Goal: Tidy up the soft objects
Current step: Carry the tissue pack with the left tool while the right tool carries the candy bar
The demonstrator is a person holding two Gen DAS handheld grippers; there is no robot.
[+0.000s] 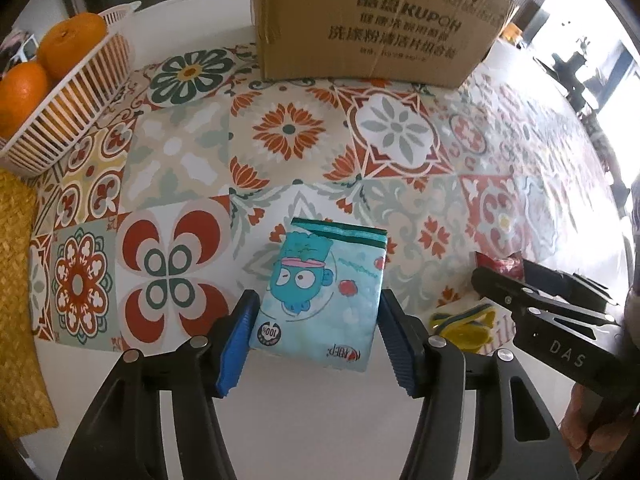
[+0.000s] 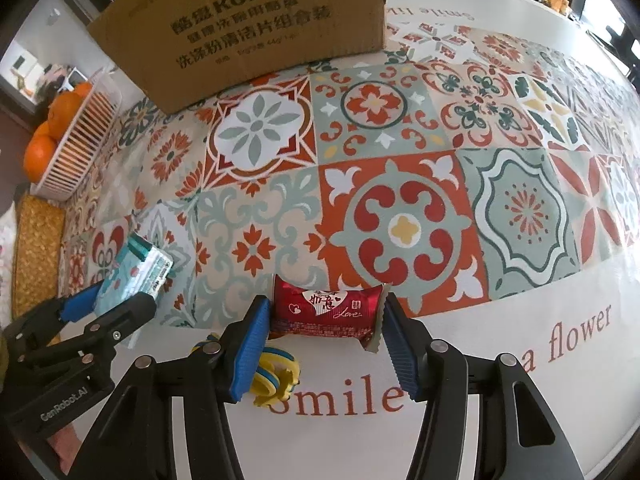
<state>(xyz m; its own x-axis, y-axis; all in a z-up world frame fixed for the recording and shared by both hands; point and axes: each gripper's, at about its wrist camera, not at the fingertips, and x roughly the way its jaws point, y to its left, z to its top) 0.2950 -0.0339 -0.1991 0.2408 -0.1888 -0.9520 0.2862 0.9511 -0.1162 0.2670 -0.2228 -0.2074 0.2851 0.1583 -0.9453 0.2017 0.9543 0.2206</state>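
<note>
Two grippers working side by side, each straddling a soft packet. Left gripper [image 1: 318, 338] bracketing the pale blue cartoon-printed tissue pack [image 1: 320, 296], jaws apart on either flank, blue pads [image 1: 236, 344] looking just at its edges, real squeeze not confirmable. Right gripper [image 2: 324, 344] doing likewise around the red foil-wrapped tissue packet [image 2: 326, 310], jaws spread, left pad seeming to touch the wrapper, right pad near the crimped end.

Risking a slip: slick wrappers and squashy contents giving way under the pads, packets pivoting or dropping if pinched only near the ends. Risking a clash too, the tools sitting close together.

Lying just below the right gripper's left jaw, a yellow-and-blue foam toy [image 2: 274, 376], likely snagging on closing. Standing well ahead of both jaw pairs, a brown cardboard box [image 1: 368, 20], probably the destination. Sitting far beyond the left gripper's left jaw, a white slatted basket [image 1: 76, 112] of oranges [image 1: 72, 44], with patterned tablecloth [image 2: 400, 200] stretching between.
</note>
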